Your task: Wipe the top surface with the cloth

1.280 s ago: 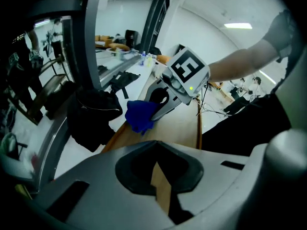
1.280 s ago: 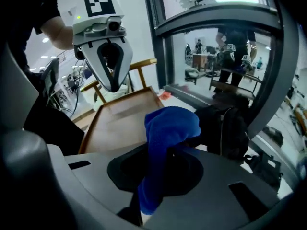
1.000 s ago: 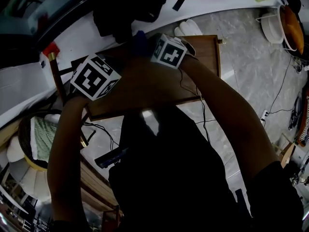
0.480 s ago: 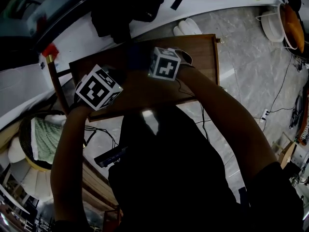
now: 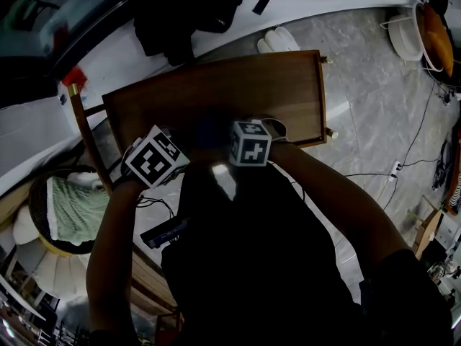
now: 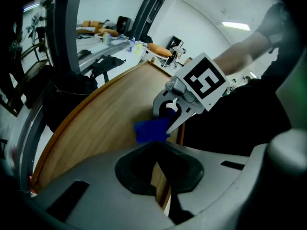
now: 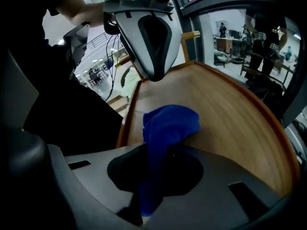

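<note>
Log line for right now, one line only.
right gripper: shut on blue cloth | cloth: on wooden top, at near edge | left gripper: shut, empty

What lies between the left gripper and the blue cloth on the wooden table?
Only a short stretch of bare table top separates the left gripper from the cloth; the right gripper view shows this.

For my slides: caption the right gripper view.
Right gripper shut on a blue cloth resting on the wooden tabletop, left gripper opposite.
</note>
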The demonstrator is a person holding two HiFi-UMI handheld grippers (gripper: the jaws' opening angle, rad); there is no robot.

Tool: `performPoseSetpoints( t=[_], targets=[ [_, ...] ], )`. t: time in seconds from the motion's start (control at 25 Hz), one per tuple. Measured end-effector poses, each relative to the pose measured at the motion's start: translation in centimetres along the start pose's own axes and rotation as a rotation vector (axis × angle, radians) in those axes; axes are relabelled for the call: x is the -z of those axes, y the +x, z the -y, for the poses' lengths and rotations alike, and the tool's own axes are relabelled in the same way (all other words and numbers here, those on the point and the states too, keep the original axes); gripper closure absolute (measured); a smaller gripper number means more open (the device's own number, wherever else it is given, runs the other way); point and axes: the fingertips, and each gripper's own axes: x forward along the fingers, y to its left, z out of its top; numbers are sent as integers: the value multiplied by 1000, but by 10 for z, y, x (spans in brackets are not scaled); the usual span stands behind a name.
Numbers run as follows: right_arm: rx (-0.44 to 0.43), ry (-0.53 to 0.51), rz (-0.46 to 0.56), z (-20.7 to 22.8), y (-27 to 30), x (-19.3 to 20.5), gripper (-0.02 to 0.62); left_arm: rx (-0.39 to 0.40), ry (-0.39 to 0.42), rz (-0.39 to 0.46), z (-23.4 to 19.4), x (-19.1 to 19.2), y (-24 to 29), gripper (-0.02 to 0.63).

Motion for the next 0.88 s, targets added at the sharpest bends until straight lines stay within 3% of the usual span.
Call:
performPoseSetpoints(
  t=[0.36,0.56,0.76,0.88],
  targets=[
    [-97,18,1,-42,5,14,532,38,16,-1,22,1,10,597],
    [-119,11,29,-40,4,10,532,25,-2,14,15,-5,7,597],
    [123,87,218,39,-42,-16,532,-54,-33,78,-13,-34,-9,597],
    [237,74,240,98,-74,-27,532,-110,-37,122,-35,-57,-25,597]
  ],
)
